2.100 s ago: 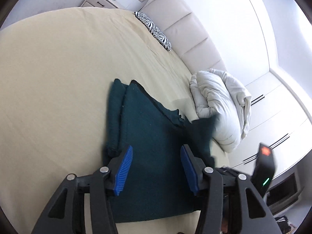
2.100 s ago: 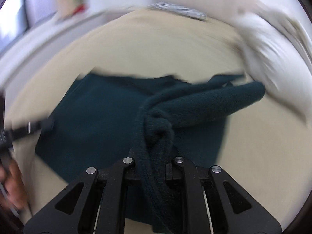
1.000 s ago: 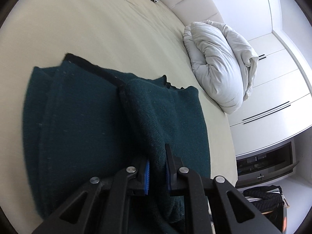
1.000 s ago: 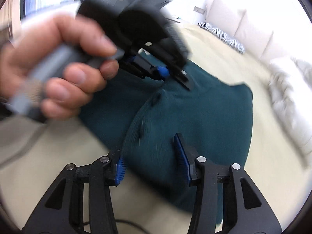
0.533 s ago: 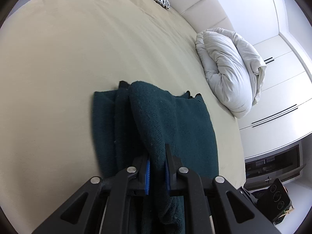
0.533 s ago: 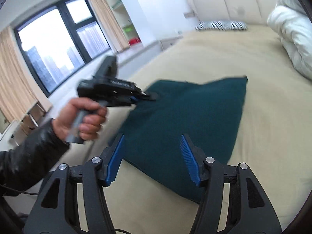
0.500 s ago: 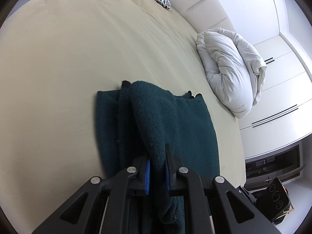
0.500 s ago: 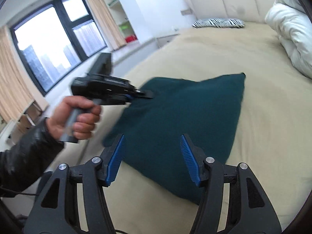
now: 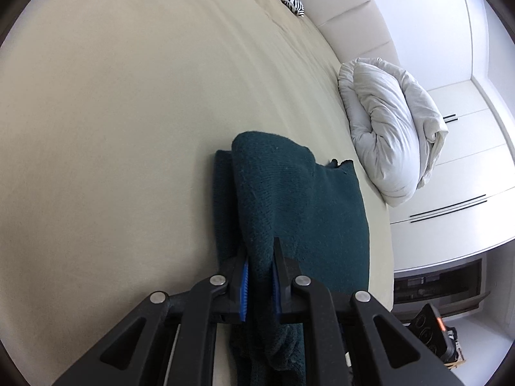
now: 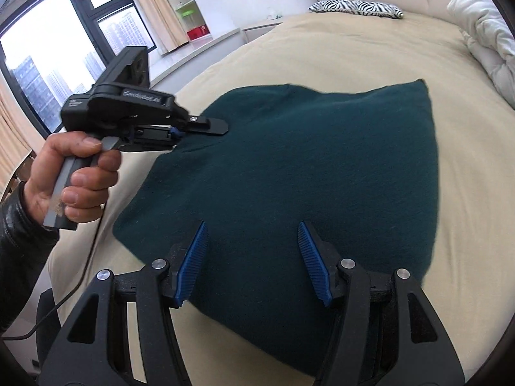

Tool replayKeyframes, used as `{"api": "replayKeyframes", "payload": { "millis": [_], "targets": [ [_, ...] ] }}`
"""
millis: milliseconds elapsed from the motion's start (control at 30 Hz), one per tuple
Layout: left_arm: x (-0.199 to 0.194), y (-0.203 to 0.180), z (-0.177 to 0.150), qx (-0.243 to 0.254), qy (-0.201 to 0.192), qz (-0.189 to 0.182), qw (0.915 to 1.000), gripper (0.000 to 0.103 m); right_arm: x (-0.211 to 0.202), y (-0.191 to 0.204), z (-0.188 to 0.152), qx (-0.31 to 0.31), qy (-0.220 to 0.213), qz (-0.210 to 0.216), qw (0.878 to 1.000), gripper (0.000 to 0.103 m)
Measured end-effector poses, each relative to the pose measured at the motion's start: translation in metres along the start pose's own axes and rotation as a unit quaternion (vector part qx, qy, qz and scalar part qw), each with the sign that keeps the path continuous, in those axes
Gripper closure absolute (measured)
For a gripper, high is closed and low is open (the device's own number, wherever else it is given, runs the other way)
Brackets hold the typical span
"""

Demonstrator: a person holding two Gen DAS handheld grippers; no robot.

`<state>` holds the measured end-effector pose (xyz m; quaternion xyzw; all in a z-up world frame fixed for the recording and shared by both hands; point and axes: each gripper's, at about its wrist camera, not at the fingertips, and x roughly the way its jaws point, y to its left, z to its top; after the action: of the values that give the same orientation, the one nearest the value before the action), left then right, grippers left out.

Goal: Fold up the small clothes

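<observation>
Left hand [image 10: 74, 173] holds the left gripper [image 9: 260, 284], jaws clamped on a raised fold of the dark green garment [image 10: 305, 173]. Garment lies on the beige bed [image 9: 128, 112], near its edge. Right gripper [image 10: 254, 260] hovers above the garment's near edge, jaws apart, nothing pinched. White duvet [image 9: 389, 132] bundled well to the right.

Black grippers [image 10: 251, 257], blue ribbed pads [image 10: 193, 262], silver screws; black leather sleeve [image 10: 19, 244].
</observation>
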<state>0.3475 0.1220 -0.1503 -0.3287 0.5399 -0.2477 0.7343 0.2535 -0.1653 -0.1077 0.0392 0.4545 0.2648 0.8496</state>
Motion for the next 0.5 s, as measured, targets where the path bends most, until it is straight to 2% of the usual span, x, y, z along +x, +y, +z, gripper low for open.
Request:
{"api": "replayKeyframes", "payload": {
  "millis": [167,233,300,367,400,500],
  "targets": [
    [-0.002,-0.003,-0.011,0.008,-0.024,0.024,0.9994,0.087,0.007,0.002,-0.013,-0.010,0.009,-0.002,1.000,0.046],
    [-0.014,-0.015,-0.018,0.025,-0.048,0.059,0.9968,0.087,0.006,0.001,-0.014,-0.018,0.007,-0.008,1.000,0.046],
    [-0.033,-0.035,-0.029,0.057,-0.088,0.108,0.9885,0.090,0.000,-0.003,-0.012,-0.002,0.005,0.002,1.000,0.046],
    [-0.048,-0.056,-0.045,0.091,-0.121,0.127,0.9802,0.090,-0.014,-0.009,-0.009,0.029,-0.018,0.034,0.999,0.047],
    [-0.050,-0.067,-0.054,0.116,-0.125,0.133,0.9762,0.090,-0.024,-0.018,-0.008,0.049,-0.034,0.051,0.997,0.047],
    [-0.042,-0.094,-0.087,0.182,-0.123,0.145,0.9648,0.090,-0.032,-0.045,-0.010,0.102,-0.042,0.088,0.990,0.047]
  ]
}}
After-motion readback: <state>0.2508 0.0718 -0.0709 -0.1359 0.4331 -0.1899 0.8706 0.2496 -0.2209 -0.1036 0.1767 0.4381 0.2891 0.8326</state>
